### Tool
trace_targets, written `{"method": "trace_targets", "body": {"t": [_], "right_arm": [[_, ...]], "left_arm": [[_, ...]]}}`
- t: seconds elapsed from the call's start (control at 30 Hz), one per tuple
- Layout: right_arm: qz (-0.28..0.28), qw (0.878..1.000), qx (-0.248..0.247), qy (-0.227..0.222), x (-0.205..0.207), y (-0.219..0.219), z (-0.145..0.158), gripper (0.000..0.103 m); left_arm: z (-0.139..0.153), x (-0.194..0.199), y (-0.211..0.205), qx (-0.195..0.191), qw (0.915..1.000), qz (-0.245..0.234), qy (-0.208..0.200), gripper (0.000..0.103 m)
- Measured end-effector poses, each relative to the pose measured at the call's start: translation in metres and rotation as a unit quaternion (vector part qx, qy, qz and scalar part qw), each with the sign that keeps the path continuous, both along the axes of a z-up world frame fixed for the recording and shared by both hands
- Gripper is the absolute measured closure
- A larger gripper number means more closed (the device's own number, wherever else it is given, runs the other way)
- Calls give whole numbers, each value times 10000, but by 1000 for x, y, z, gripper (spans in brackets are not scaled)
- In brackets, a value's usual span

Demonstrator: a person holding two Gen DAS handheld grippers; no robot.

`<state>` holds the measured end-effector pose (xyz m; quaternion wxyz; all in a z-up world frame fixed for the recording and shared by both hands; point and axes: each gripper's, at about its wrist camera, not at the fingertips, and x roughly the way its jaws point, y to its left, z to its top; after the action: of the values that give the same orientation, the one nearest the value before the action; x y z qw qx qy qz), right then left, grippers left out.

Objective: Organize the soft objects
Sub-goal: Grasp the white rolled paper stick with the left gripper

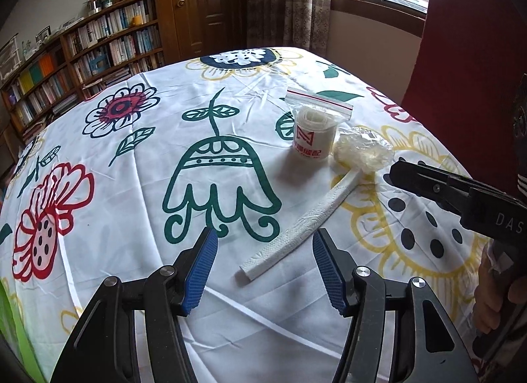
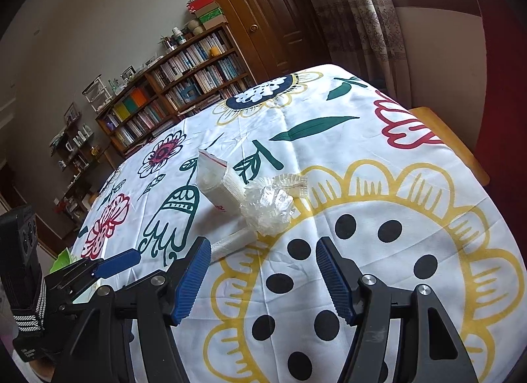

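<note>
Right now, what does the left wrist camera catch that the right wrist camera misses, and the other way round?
Only the left wrist view shows the red logo on the bagged white roll and a hand holding the right gripper. Only the right wrist view shows the wooden table corner beyond the floral tablecloth. Both show the zip bag, the crumpled clear plastic, the long white folded strip and the bookshelf.

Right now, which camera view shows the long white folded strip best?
The left wrist view: the white folded strip lies in full on the tablecloth, from its near end up to the crumpled clear plastic. In the right wrist view only a short stretch shows, the rest hidden behind the right hand-held gripper.
</note>
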<state>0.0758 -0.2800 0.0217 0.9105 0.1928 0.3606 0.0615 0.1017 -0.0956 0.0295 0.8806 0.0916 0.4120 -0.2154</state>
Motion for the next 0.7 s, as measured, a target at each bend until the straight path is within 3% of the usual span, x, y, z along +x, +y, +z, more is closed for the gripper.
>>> {"method": "trace_targets", "body": {"t": [0.27,0.33,0.53,0.7], "right_arm": [[-39,10000,49,-25,-1,-2,-2,33],[-53,10000,62,-50,-2,-3,-2,33],[-51,9998,-46,-169,-4,0,1,33],[17,9993,-227,-302,-4,5,10,33]], "left_arm": [[-14,10,-26,247,9987,-438,88,60],[-14,10,-29,253,9986,-456,7,74],[-13,6,-27,140,9992,-384,31,85],[-8,-2,-13,6,9999,-165,-3,89]]}}
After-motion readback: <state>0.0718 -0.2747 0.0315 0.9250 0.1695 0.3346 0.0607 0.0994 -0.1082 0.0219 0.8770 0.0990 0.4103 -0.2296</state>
